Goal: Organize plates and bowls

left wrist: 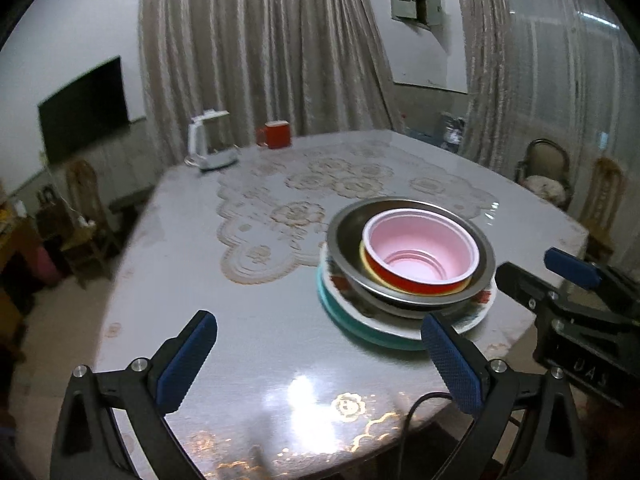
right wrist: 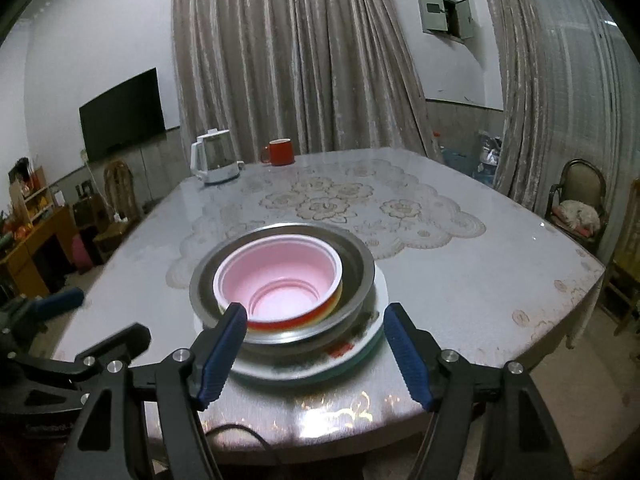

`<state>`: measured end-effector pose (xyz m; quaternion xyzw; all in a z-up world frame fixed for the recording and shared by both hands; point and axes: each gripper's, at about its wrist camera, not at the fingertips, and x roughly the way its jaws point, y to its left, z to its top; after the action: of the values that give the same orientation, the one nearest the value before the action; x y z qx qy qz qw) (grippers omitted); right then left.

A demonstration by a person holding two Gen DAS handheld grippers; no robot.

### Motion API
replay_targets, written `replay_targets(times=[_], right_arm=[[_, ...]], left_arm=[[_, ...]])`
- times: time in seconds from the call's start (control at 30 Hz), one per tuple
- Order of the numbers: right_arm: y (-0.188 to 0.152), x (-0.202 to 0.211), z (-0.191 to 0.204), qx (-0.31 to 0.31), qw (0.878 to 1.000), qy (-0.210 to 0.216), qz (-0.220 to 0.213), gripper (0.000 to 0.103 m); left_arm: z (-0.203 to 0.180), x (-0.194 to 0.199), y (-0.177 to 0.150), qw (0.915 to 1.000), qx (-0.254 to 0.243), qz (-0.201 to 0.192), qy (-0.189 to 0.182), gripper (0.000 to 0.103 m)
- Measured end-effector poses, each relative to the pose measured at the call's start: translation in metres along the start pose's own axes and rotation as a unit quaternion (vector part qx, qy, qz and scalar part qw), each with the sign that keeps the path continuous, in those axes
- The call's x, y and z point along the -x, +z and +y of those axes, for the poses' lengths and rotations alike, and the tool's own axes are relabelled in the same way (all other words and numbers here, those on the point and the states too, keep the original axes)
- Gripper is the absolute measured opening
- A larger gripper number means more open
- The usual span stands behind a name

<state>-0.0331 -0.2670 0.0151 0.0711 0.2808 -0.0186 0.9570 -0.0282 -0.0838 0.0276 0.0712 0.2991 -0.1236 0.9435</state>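
A stack stands on the table's near right part. A teal plate (left wrist: pixel 346 324) lies at the bottom, with a white patterned plate (left wrist: pixel 476 312) on it. On that sits a steel bowl (left wrist: pixel 348 236), which holds a yellow bowl (left wrist: pixel 366 265) and a red bowl with a pink inside (left wrist: pixel 420 248). My left gripper (left wrist: pixel 317 320) is open and empty, just left of the stack. My right gripper (right wrist: pixel 316 310) is open in front of the same stack (right wrist: pixel 280 280); its pads press on nothing. Each gripper shows at the edge of the other's view.
The glass-topped table (left wrist: pixel 260 340) has a lace cloth under the glass. A white kettle (left wrist: pixel 210 140) and a red mug (left wrist: pixel 276 134) stand at its far edge. Chairs (right wrist: pixel 580 196) stand around the table. A cable (left wrist: pixel 420 404) hangs at the near edge.
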Motion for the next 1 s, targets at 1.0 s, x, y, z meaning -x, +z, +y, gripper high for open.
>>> replay_targets(times=[1.0], right_arm=[[-0.015, 0.005, 0.007, 0.004, 1.0, -0.004, 0.016, 0.072]], left_arm=[[0.011, 0.005, -0.01, 0.9989, 0.032, -0.005, 0.034, 0.103]])
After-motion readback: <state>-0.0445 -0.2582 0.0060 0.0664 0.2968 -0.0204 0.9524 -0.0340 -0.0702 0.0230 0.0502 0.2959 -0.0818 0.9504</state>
